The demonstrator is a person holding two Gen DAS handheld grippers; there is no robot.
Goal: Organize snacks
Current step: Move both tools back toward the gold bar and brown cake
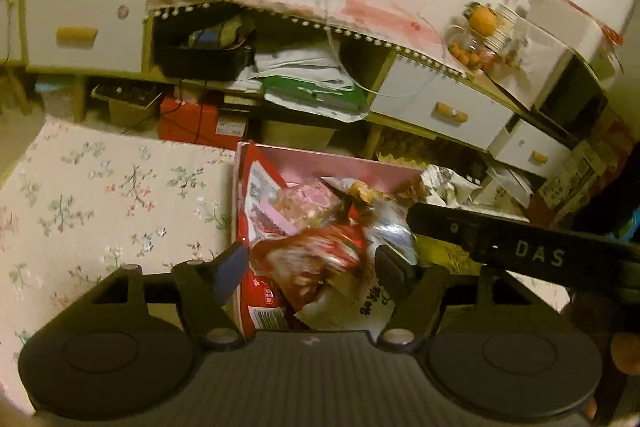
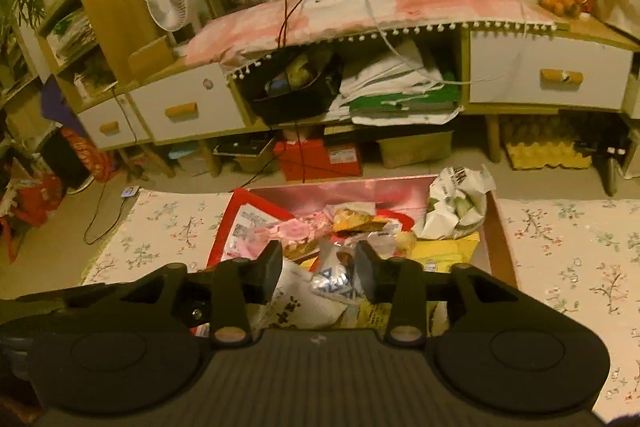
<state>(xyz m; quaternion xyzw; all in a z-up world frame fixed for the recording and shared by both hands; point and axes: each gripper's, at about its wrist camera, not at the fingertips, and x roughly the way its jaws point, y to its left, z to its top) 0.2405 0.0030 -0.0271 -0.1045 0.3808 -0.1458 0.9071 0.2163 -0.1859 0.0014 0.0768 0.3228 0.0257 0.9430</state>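
One pink box [image 2: 496, 227] sat on the floral cloth [image 2: 568, 267], heaped with snack packets too jumbled to count, among them one crumpled white-and-green bag [image 2: 456, 211] at its far right corner. Both claws stood wide and empty: the left gripper [image 1: 310, 267] over a red packet [image 1: 316, 259], the right gripper [image 2: 318, 269] over a silver-blue packet [image 2: 332, 281].
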